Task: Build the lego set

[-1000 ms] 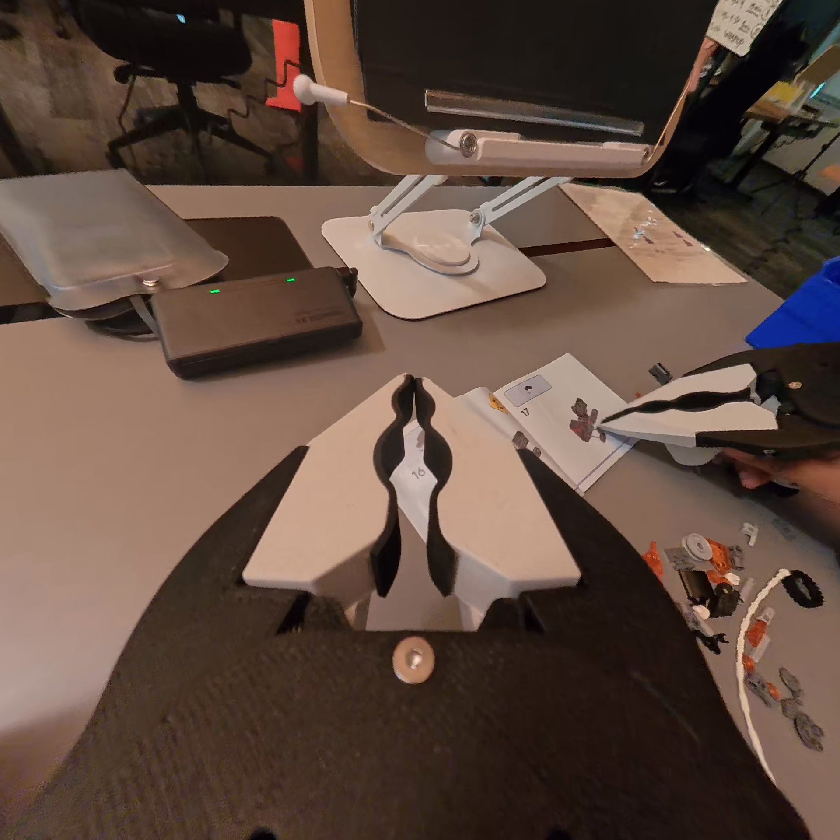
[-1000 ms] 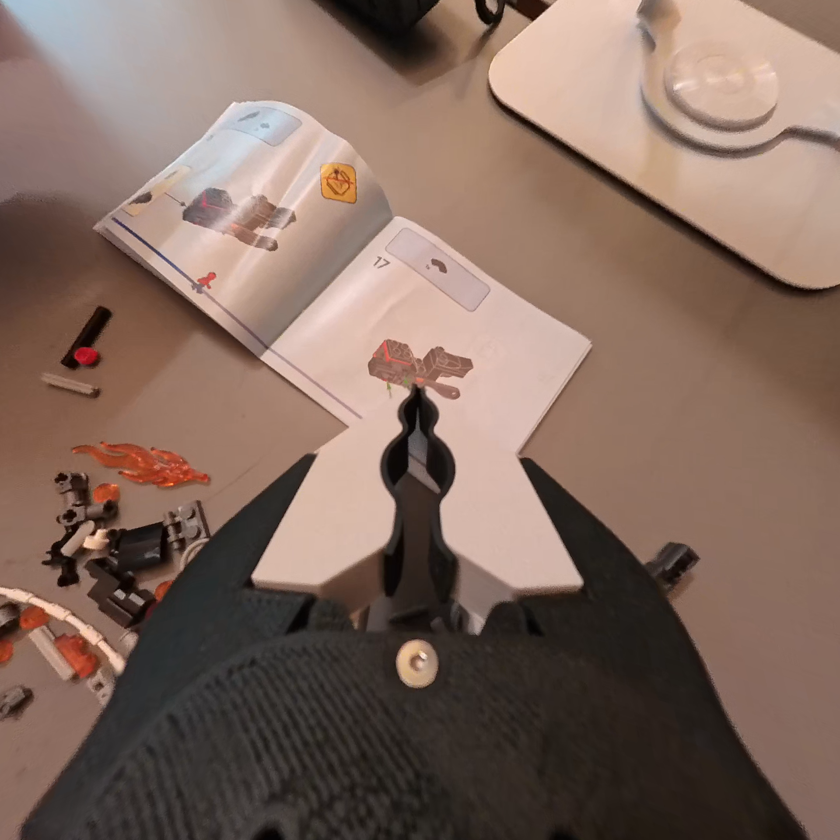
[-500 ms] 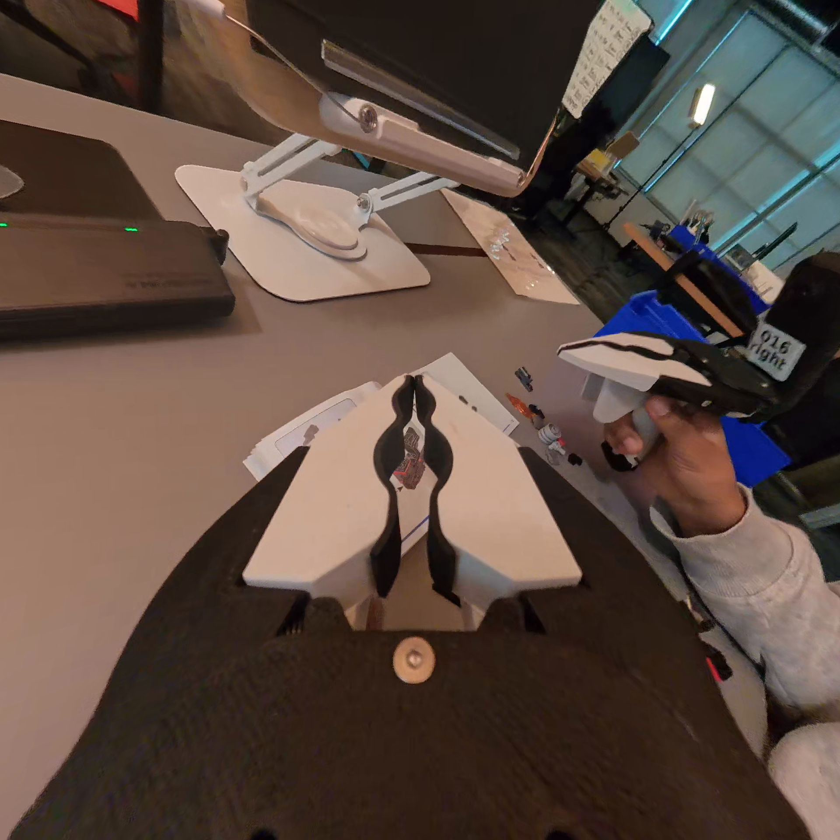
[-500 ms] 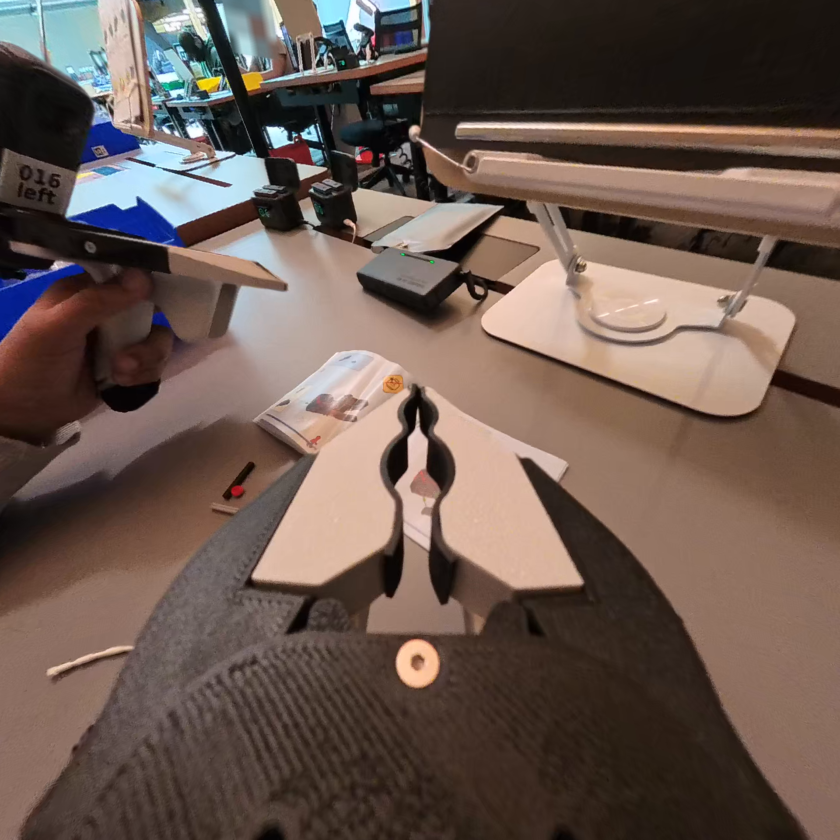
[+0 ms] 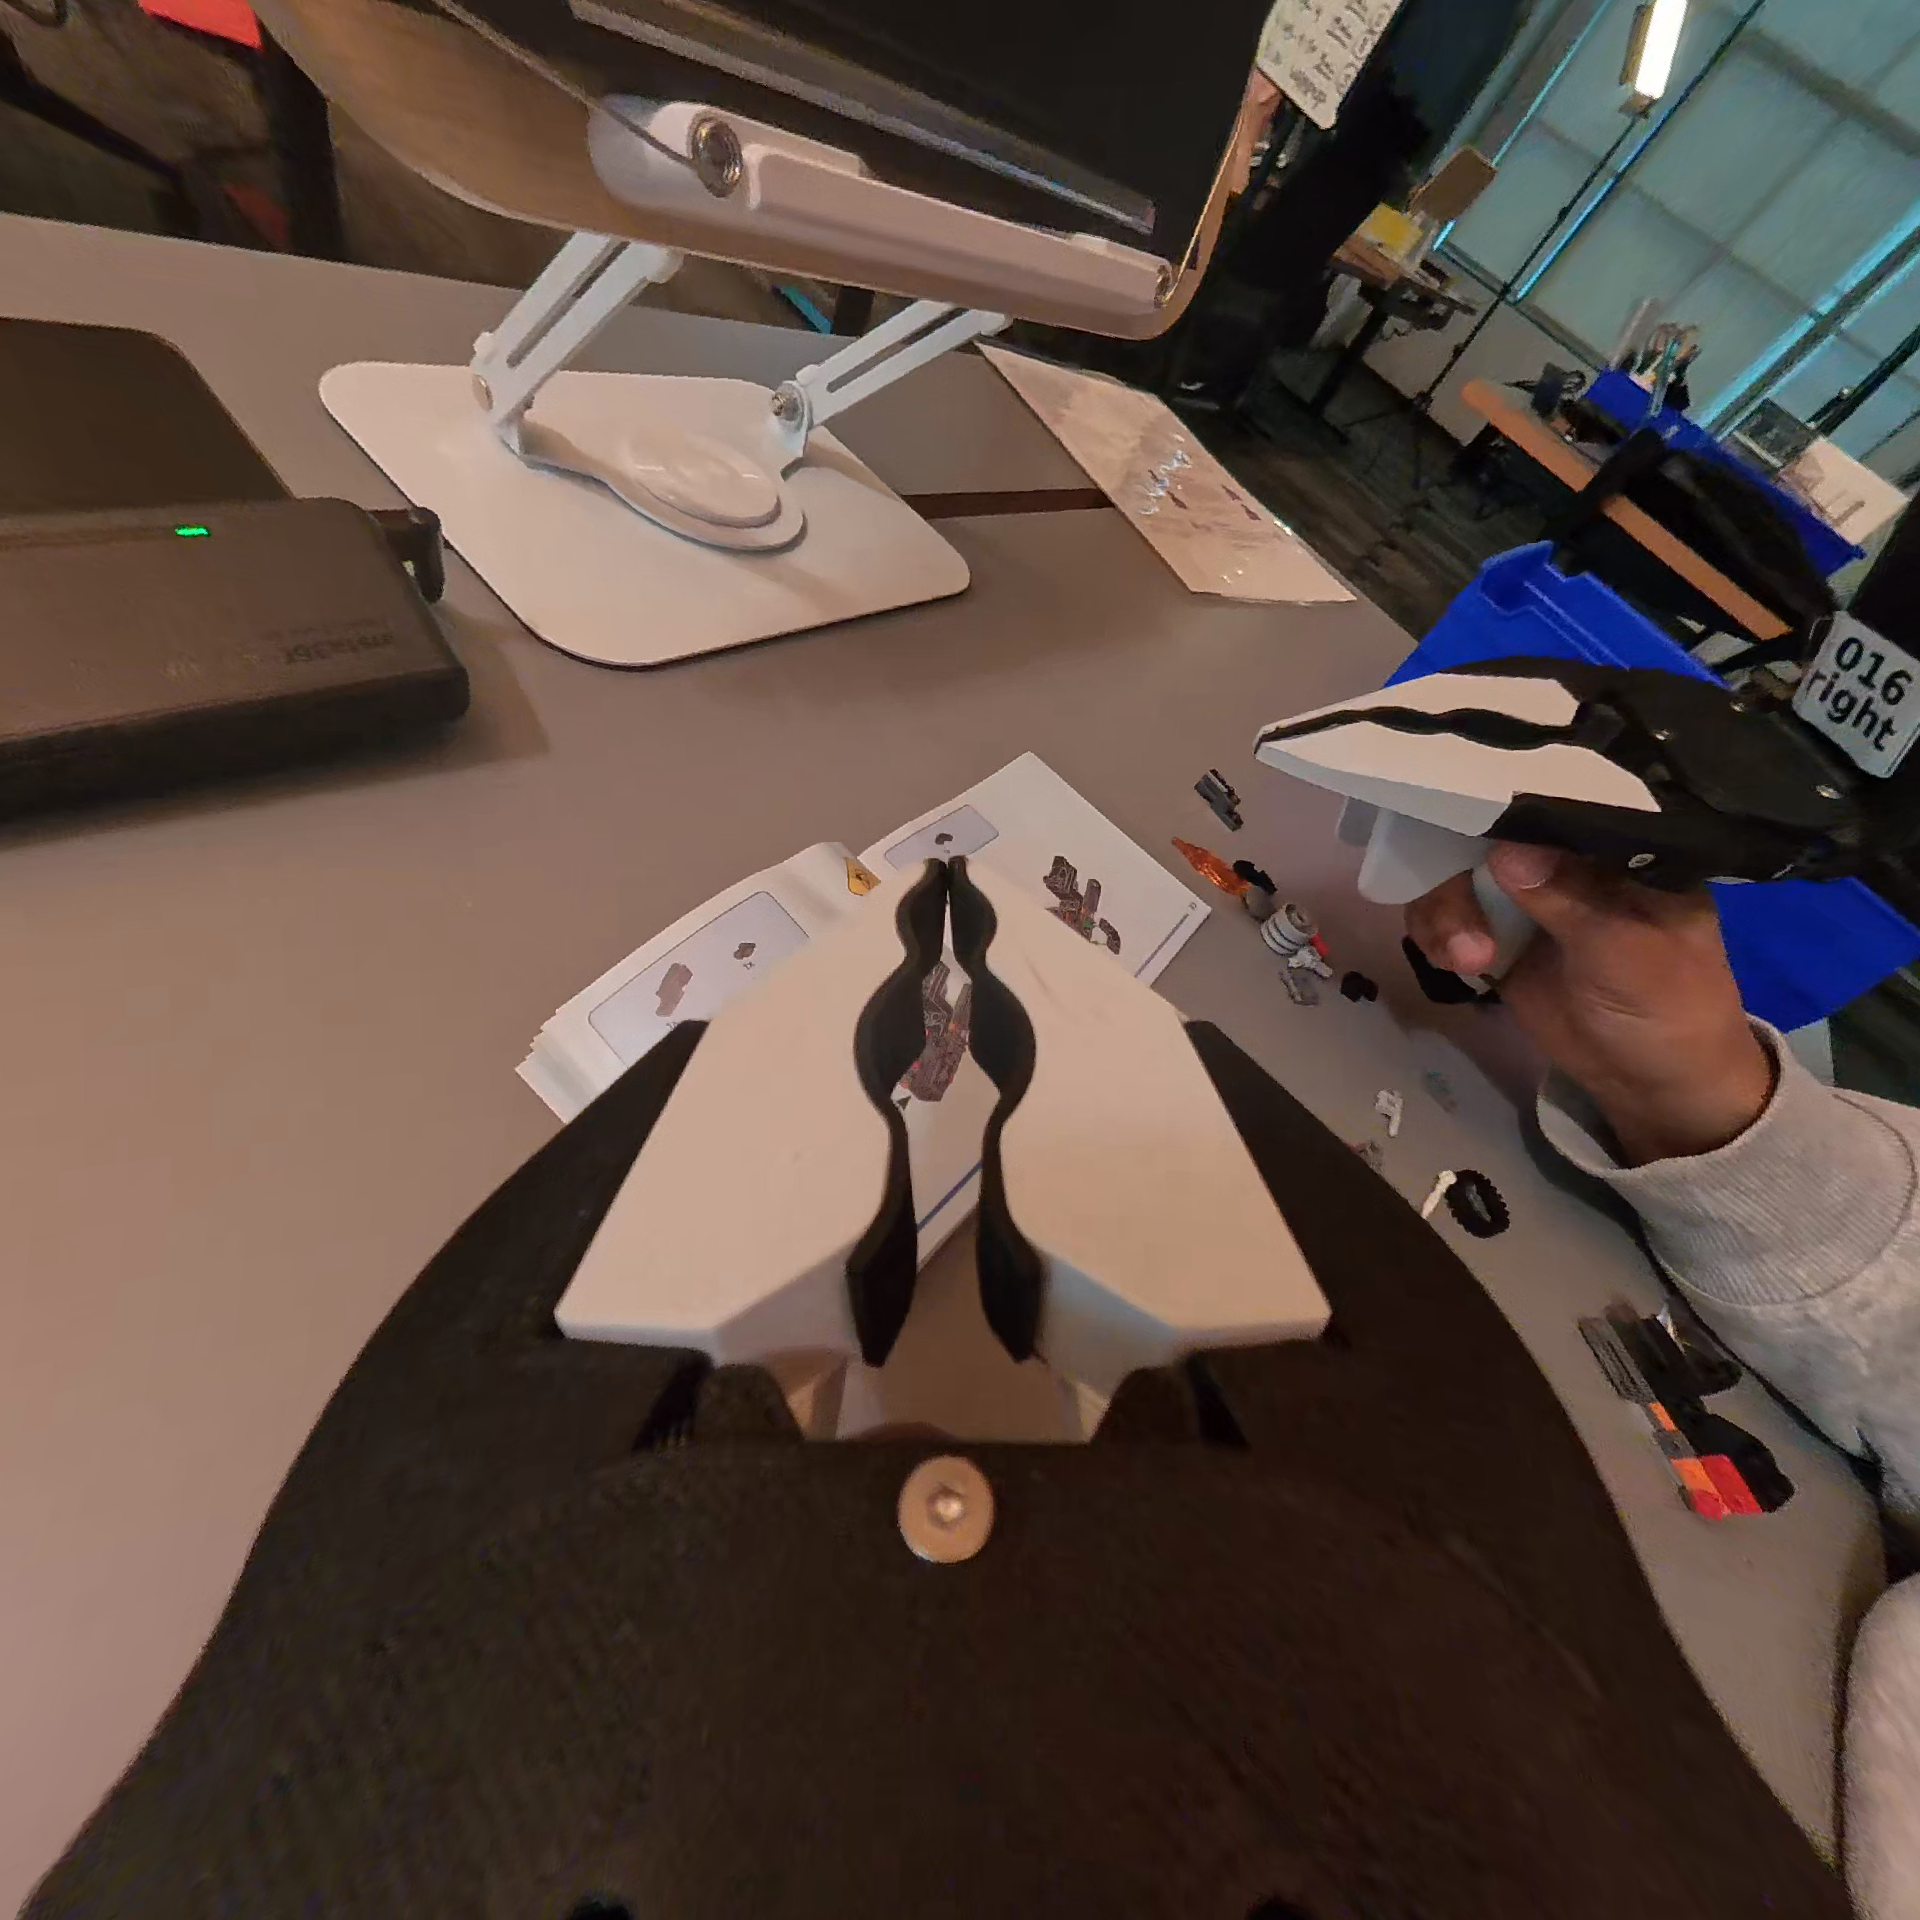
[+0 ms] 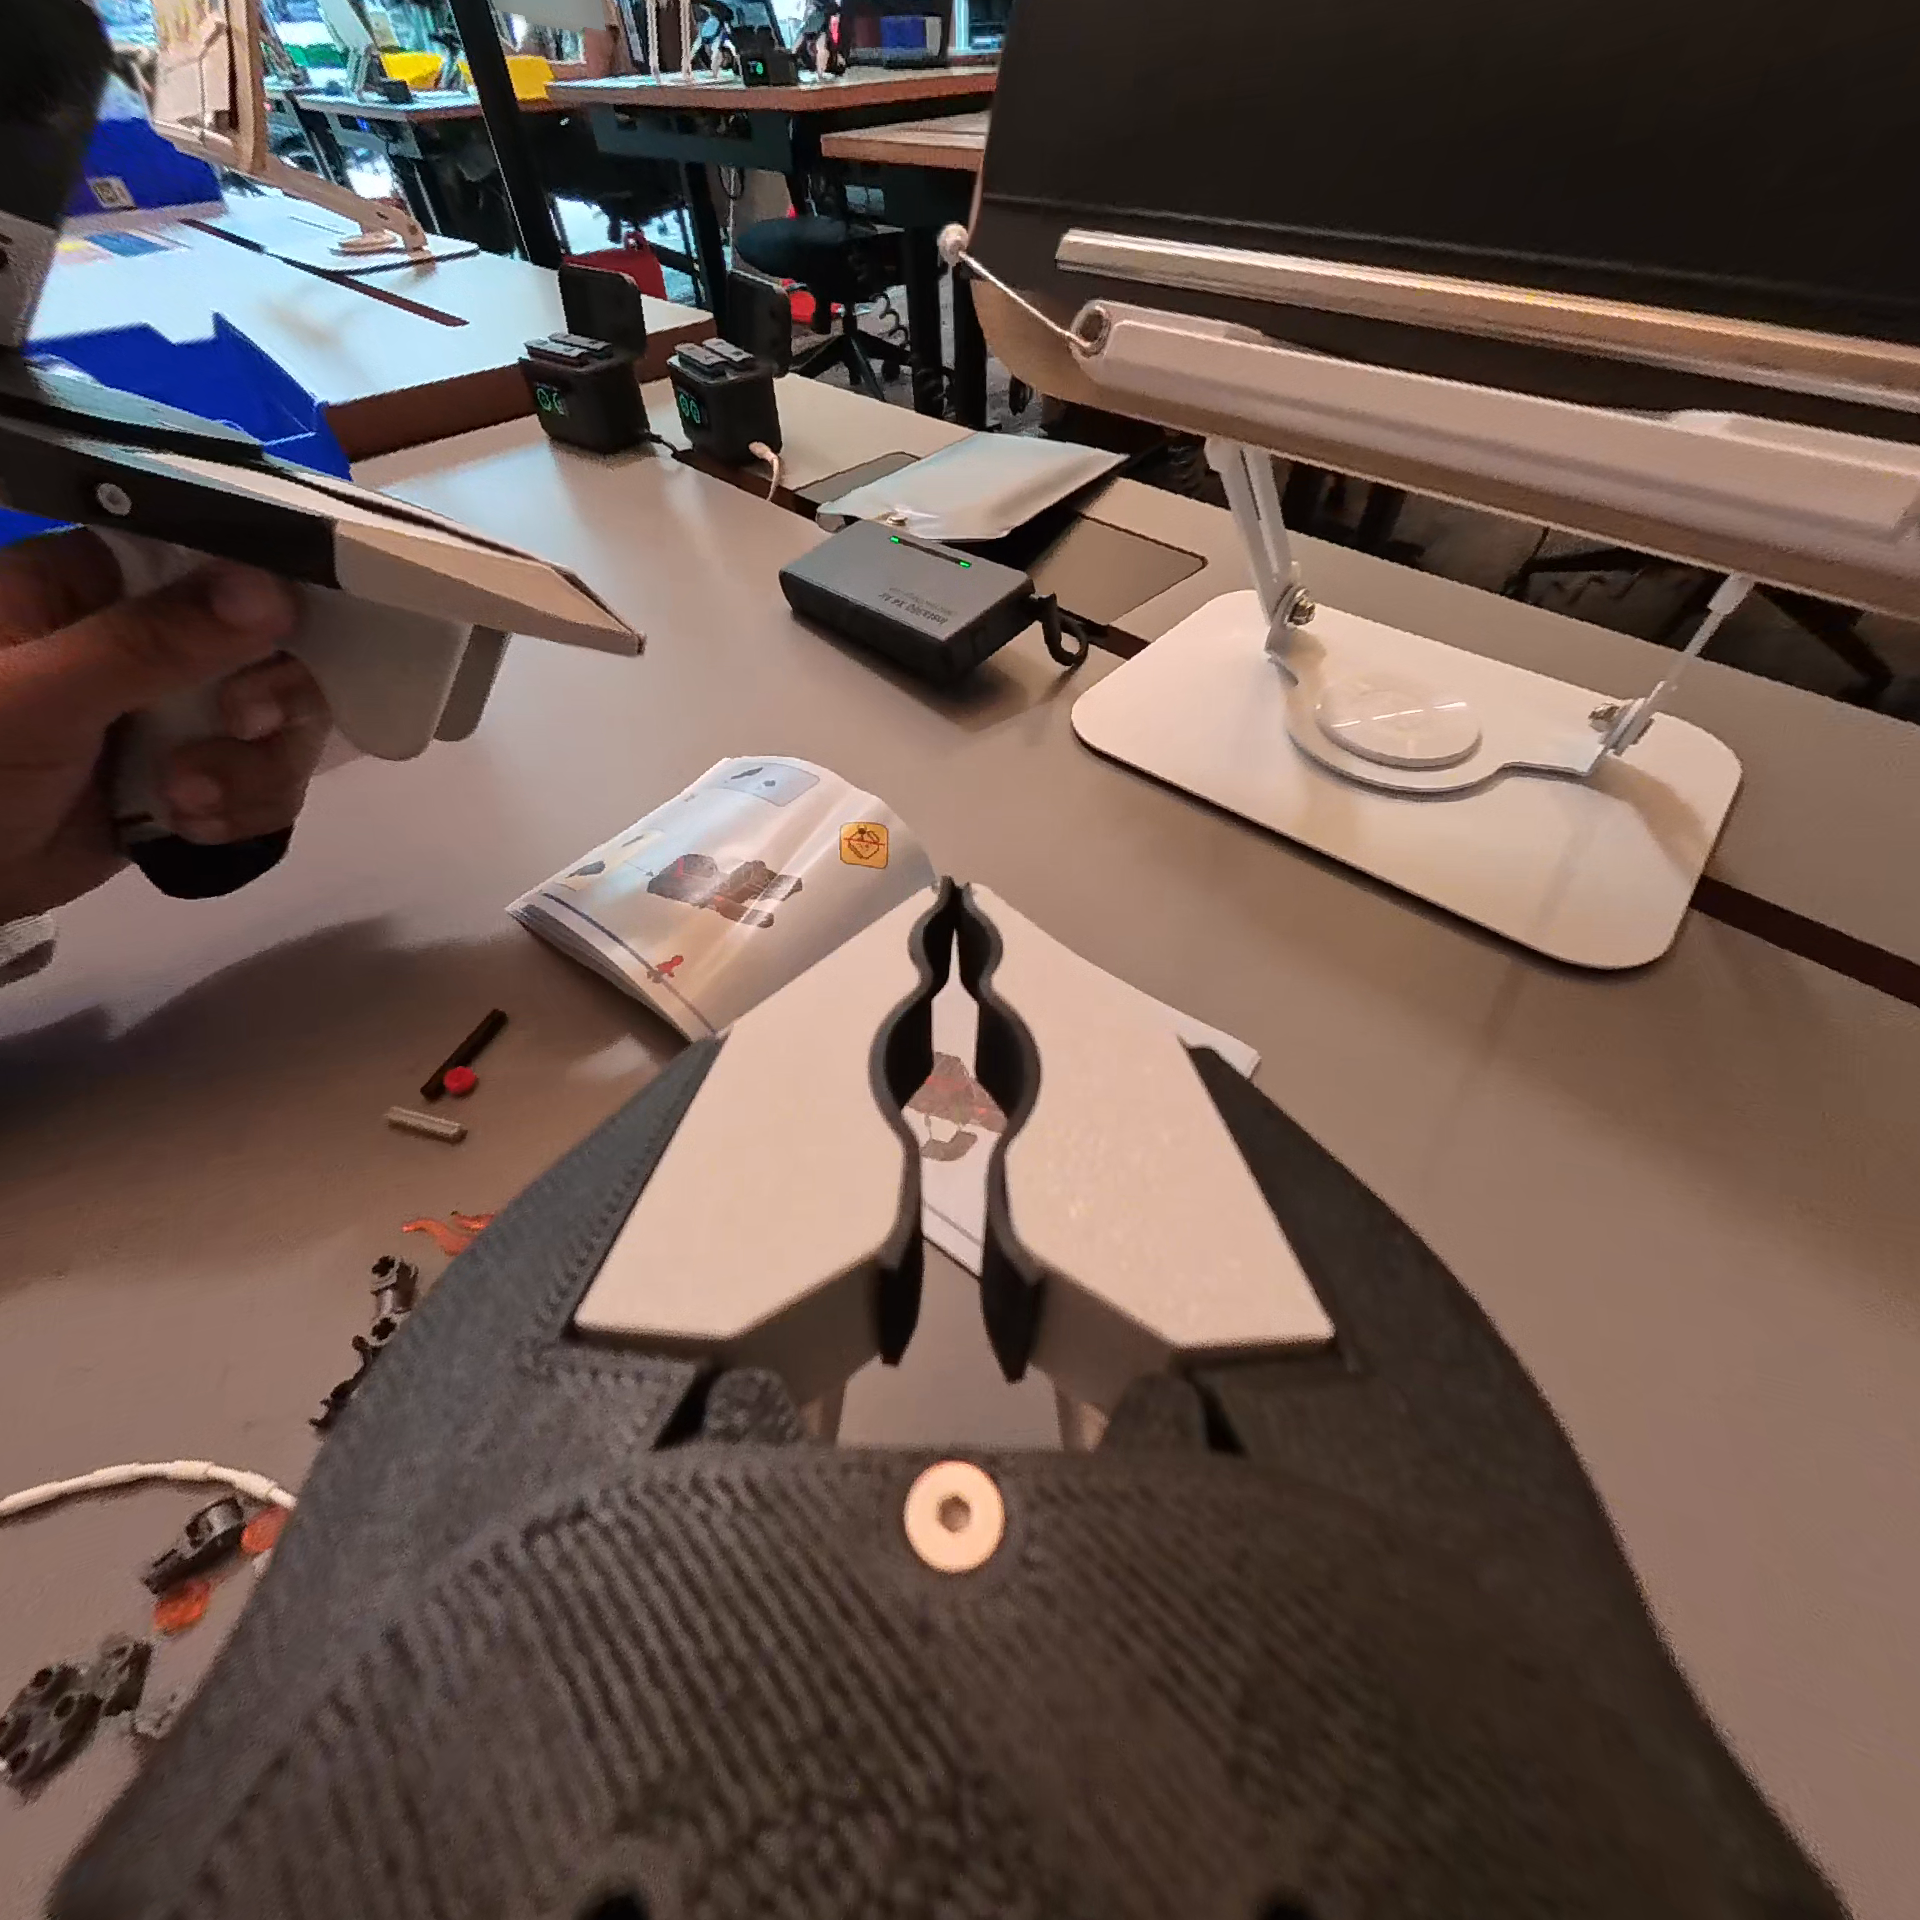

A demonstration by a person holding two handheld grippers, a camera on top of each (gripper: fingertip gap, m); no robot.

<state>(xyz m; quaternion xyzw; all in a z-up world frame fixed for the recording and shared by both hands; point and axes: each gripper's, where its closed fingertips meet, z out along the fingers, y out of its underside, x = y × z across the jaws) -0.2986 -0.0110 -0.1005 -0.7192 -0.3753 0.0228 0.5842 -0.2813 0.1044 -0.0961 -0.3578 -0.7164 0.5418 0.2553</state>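
Note:
An open instruction booklet [image 5: 1049,883] lies on the grey table; it also shows in the right wrist view [image 6: 727,883]. My left gripper [image 5: 945,868] is shut and empty, held above the booklet. My right gripper [image 6: 954,891] is shut and empty, also above the booklet, and shows in the left wrist view [image 5: 1273,743] held up at the right. Loose small lego pieces [image 5: 1288,935] lie right of the booklet, with a black and orange partial build [image 5: 1704,1423] near the sleeve. In the right wrist view, a black rod with a red piece [image 6: 462,1055] and grey pieces [image 6: 62,1704] lie left.
A white stand base [image 5: 644,520] carrying a dark screen stands behind the booklet. A black box with a green light [image 5: 208,644] lies at the left. A blue bin [image 5: 1558,623] is at the right table edge. A white cord [image 6: 135,1481] lies near the pieces. The gap from one gripper's tips to the other's is roughly 12 centimeters.
Both grippers have lifted from low over the booklet and tilted up to look across the table. The left gripper has swung right; the right gripper now hovers higher.

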